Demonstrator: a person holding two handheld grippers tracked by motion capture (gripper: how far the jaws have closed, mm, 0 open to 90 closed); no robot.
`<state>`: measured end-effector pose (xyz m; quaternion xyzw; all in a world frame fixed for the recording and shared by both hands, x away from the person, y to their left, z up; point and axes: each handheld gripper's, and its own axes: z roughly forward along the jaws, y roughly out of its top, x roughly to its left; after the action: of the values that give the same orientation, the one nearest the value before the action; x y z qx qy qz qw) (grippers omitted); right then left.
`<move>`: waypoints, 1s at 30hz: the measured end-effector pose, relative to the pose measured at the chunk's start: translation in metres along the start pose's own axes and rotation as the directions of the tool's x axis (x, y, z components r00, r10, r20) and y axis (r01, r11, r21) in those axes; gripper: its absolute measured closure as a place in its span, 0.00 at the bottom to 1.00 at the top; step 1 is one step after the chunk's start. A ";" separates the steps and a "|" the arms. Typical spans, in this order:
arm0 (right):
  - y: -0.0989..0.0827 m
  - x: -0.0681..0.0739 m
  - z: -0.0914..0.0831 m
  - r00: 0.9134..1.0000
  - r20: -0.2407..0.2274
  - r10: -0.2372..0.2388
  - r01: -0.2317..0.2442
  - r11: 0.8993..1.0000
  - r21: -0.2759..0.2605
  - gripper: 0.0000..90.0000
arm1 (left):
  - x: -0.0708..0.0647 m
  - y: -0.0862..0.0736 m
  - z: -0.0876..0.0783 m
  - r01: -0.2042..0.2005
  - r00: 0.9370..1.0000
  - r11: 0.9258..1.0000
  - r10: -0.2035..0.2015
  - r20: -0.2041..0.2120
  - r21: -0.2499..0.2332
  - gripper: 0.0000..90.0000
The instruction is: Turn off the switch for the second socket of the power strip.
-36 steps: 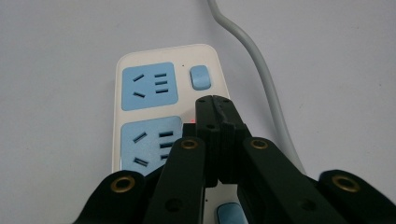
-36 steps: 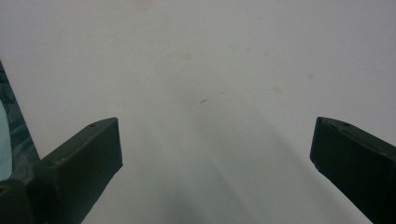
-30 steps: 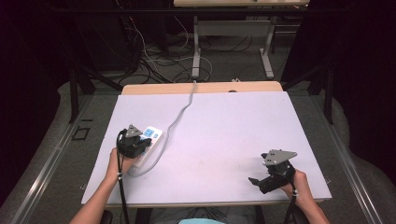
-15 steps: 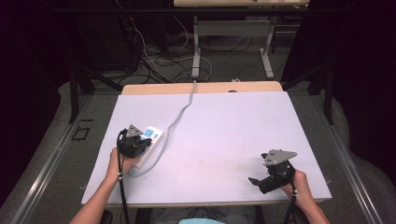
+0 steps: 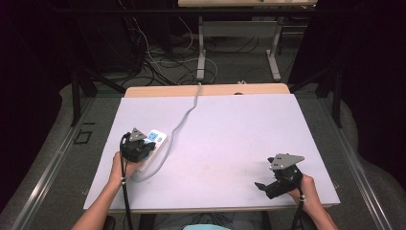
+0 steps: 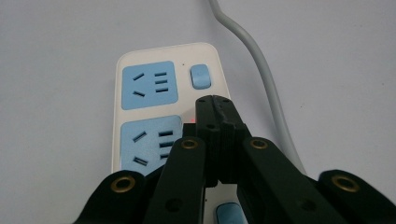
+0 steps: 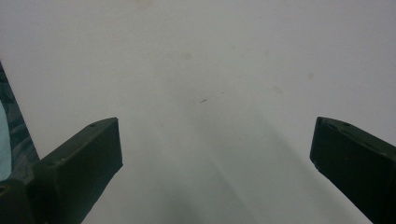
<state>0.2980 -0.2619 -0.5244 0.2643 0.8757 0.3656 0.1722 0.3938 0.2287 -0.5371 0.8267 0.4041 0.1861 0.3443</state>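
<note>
Left jaws: the left gripper has its jaws pressed together with nothing between them, tips down on the white plastic power strip with blue socket faces, just by a small red glow beside the second socket.
Nearest button: a blue rocker switch sits just beyond the tips; a slip forward could press the wrong switch.
Strip position: near the worktop's left edge, towards the front-left corner.
Risk of sliding: a slanted push could skate the light strip towards that edge.
Cable: the grey power cord runs past on the right to the far edge and could snag the gripper.
Right jaws: the right gripper is spread wide, near the front-right corner, well apart from the strip and not bracing it.
</note>
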 end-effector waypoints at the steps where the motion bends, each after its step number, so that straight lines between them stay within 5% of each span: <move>1: 0.000 0.000 0.000 1.000 0.001 0.001 -0.001 1.000 0.000 0.02 | 0.000 0.000 0.000 0.003 1.000 1.000 -0.003 0.000 -0.002 1.00; 30: 0.000 0.000 0.000 1.000 0.001 -0.001 0.001 1.000 0.008 0.02 | 0.000 0.000 0.001 0.002 1.000 1.000 -0.002 0.005 0.000 1.00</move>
<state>0.2978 -0.2618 -0.5242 0.2648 0.8772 0.3620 0.1714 0.3941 0.2283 -0.5377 0.8269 0.4040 0.1838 0.3453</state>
